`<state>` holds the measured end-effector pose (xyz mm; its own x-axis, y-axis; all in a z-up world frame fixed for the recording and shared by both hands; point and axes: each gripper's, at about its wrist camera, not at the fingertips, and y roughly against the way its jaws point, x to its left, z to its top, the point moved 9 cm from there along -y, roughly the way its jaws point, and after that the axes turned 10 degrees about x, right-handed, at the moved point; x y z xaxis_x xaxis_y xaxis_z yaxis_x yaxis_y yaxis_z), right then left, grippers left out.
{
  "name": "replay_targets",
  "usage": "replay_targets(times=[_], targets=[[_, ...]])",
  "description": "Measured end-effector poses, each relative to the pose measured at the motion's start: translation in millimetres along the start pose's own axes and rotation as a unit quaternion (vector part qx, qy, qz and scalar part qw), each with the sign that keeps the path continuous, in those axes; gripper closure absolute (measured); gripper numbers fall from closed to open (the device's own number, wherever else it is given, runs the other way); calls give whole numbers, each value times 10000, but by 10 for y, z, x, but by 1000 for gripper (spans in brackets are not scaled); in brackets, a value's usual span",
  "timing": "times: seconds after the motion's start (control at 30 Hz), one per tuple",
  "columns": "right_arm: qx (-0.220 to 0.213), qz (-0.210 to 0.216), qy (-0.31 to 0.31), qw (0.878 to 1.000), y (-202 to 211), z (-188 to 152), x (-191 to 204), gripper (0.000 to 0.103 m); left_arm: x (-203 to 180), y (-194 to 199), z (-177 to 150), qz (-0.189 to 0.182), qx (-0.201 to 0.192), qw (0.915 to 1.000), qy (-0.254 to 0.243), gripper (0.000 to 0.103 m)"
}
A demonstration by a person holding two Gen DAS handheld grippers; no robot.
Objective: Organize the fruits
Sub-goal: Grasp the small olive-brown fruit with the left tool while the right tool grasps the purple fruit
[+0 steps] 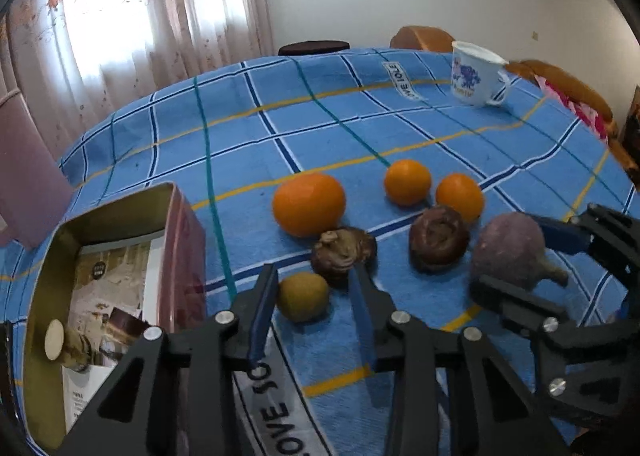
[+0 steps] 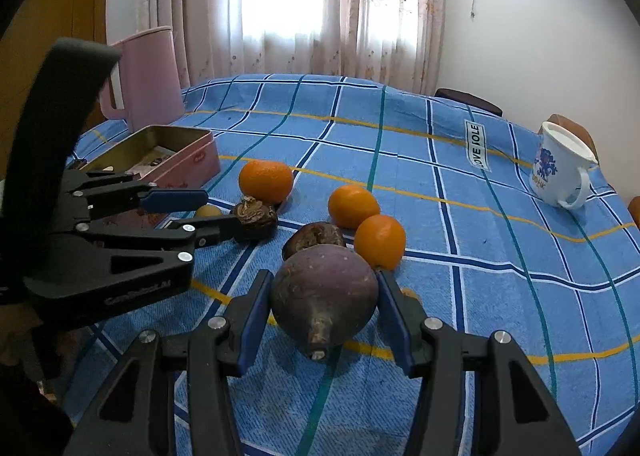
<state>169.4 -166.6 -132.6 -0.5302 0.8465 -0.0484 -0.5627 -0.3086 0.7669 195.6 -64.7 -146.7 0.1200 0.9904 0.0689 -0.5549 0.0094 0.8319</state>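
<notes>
We see a sheer floral curtain [image 2: 304, 8] glowing with daylight at the upper centre, a plain white wall [image 2: 512, 40] at the right, and a blue checked tablecloth [image 2: 500, 224] below.

On your desk [image 1: 400, 124], the tin [image 1: 120, 216] sits at the left with a jug [image 2: 148, 76] behind it. The small fruit [image 1: 303, 296] lies between your left gripper's fingers [image 1: 262, 304]. The large orange [image 1: 309, 203] lies behind it, two smaller oranges [image 1: 407, 182] to the right, and the mug [image 1: 474, 74] far back right
</notes>
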Motion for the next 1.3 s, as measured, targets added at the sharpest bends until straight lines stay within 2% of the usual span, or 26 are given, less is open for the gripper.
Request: replay_targets(times=[0.17, 0.23, 0.27, 0.43, 0.6, 0.73, 1.1, 1.3], targets=[[14, 43, -28, 10000, -8, -2, -24, 49, -32, -42, -33, 400, 89, 9985, -363, 65], [9, 42, -31, 10000, -7, 0, -22, 49, -21, -58, -41, 417, 124, 9981, -442, 67], [7, 38, -28, 10000, -12, 2, -24, 49, -11, -79, -44, 418, 167, 9980, -454, 77], [-64, 44, -59, 10000, 6, 6, -34, 49, 10, -63, -46, 221, 145, 9989, -385, 77], [-293, 66, -45, 9995, 99, 12, -18, 49, -28, 116, -70, -91, -160, 9993, -315, 77], [-522, 44, 26, 9986, 199, 38, 27, 49, 10, 301, -78, -338, -493, 9982, -78, 77], [-891, 104, 57, 9960, 363, 159, 86, 49, 174, 542, -59, -476, -982, 9935, 338, 77], [-1268, 37, 52, 9919, 501, 254, 87, 49, 224, 653, -74, -449, -1191, 9909, 439, 77]])
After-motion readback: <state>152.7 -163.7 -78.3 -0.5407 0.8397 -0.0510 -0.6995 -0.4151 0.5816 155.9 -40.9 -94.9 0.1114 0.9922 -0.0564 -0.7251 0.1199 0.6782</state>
